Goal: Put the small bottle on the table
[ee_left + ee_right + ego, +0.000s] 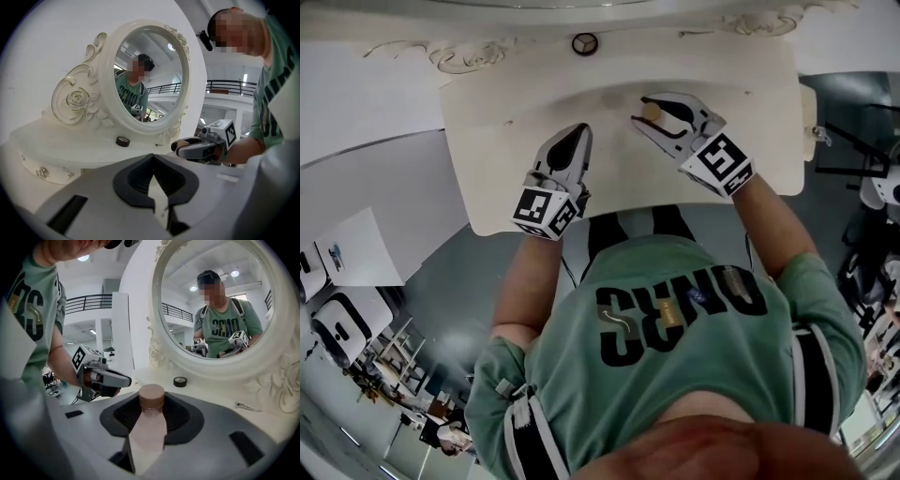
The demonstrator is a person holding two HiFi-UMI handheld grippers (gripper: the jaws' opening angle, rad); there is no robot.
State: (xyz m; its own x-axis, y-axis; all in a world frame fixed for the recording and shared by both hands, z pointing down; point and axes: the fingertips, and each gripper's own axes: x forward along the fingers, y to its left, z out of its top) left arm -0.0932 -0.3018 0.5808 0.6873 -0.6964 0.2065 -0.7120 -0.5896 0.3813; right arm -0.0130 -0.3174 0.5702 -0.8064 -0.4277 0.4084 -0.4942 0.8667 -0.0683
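scene: a person stands at a white table (487,169) with an ornate oval mirror (150,75) at its back, and holds a gripper in each hand over the top.
left gripper (577,136): over the left middle of the table. its jaws are pressed together at the tips with nothing between them. only the pale table top shows through the hollow behind the pads.
black ring (123,141): a small dark round thing on the table at the foot of the mirror. it lies ahead of both grippers and between them.
bottle (150,427): small and pale pink, with a tan cap (152,396). it lies lengthwise in the right jaws over the right middle of the table, cap pointing toward the mirror. no view shows whether it touches the top.
right gripper (643,109): jaws part-way spread, pinching the bottle by its body. the cap pokes out past the tips.
task state: by the look of it, the bottle is not yet set down.
risk, rolling: the bottle is held on its side. let go like this, it would likely land lying down and could roll toward the table's edge.
risk, drop: opening the jaws before the bottle rests on the top could make it fall, bounce or tip.
risk, knock: pushing too far ahead could strike the black ring or the mirror's frame.
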